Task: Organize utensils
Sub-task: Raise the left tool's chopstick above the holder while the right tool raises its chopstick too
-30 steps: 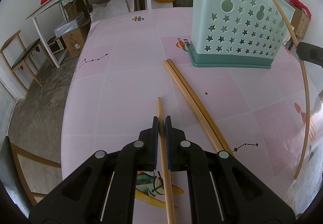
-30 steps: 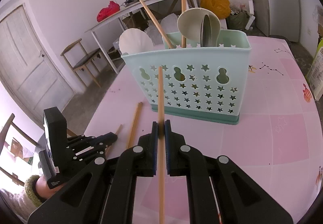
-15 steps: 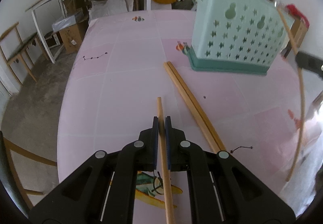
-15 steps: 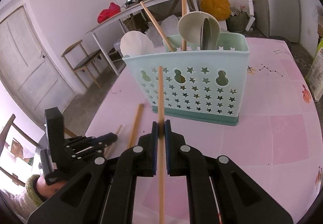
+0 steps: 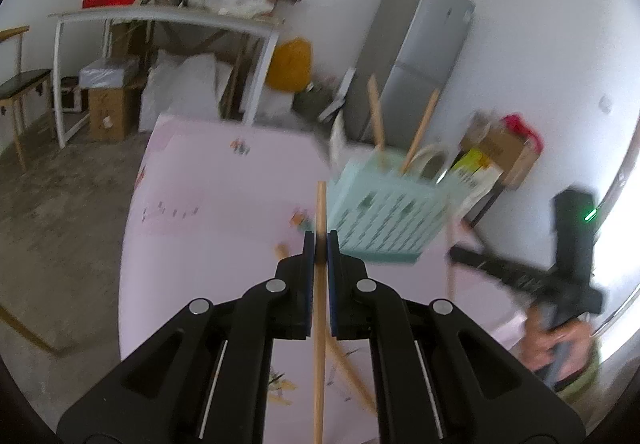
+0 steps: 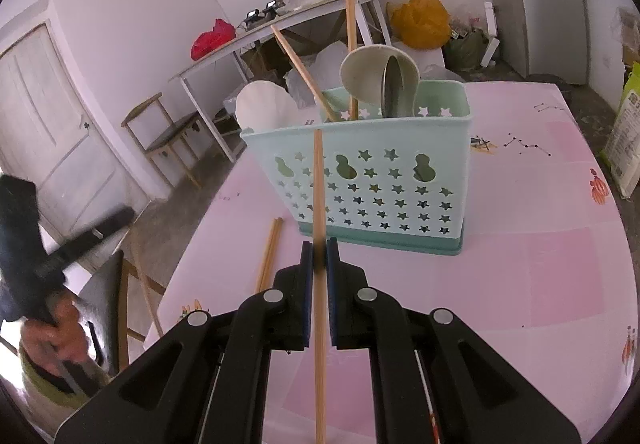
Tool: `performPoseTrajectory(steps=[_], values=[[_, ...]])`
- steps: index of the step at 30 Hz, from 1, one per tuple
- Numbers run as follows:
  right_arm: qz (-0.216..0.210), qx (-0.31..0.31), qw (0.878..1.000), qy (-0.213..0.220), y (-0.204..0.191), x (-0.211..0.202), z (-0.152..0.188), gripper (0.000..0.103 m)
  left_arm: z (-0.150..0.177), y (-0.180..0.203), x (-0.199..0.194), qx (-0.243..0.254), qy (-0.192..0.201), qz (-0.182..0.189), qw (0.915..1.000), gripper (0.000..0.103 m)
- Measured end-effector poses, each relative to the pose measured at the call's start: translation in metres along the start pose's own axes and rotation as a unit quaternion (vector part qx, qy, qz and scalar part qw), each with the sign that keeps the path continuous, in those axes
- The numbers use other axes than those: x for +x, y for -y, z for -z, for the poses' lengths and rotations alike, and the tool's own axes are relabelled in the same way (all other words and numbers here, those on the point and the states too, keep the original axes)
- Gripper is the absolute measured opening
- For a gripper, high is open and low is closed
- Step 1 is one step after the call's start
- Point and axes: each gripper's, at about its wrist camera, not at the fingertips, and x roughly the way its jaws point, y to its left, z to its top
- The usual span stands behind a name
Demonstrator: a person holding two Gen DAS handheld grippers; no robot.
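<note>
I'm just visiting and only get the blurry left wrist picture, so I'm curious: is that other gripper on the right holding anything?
Observer: Yes. The right gripper is shut on a wooden chopstick that points at the holder.
Operator: What's in that holder besides sticks?
Observer: A white ladle with a metal spoon leaning in its bowl.
Operator: Is the holder's wall solid?
Observer: No. The front has rows of star-shaped holes, with three gourd-shaped ones near the top.
</note>
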Motion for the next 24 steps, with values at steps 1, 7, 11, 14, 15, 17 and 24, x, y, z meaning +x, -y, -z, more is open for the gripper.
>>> performPoseTrajectory(steps=[1,7,11,14,15,17,24], values=[[-0.001,0.001,1.0,0.002,0.001,-0.002,0.0,0.007,-0.007,0.003,-0.005,0.001,0.01,0.012,0.9999,0.005],[-0.004,0.004,1.0,0.01,0.007,-0.006,-0.001,0.007,-0.052,0.024,-0.029,0.021,0.072,0.057,0.9955,0.004],[-0.007,0.005,1.0,0.013,0.009,-0.005,-0.003,0.007,-0.092,0.038,-0.032,0.019,0.113,0.103,0.988,0.004],[-0.01,0.005,1.0,0.018,0.01,-0.006,-0.004,0.007,-0.118,0.053,-0.029,0.031,0.142,0.117,0.9825,0.004],[-0.011,0.006,1.0,0.019,0.011,-0.007,-0.005,0.007,-0.123,0.058,-0.028,0.035,0.148,0.114,0.9817,0.004],[-0.013,0.008,1.0,0.021,0.012,-0.007,-0.005,0.007,-0.138,0.068,-0.02,0.043,0.161,0.118,0.9788,0.004],[-0.018,0.009,1.0,0.022,0.017,-0.007,-0.006,0.007,-0.16,0.086,0.016,0.046,0.173,0.113,0.9774,0.004]])
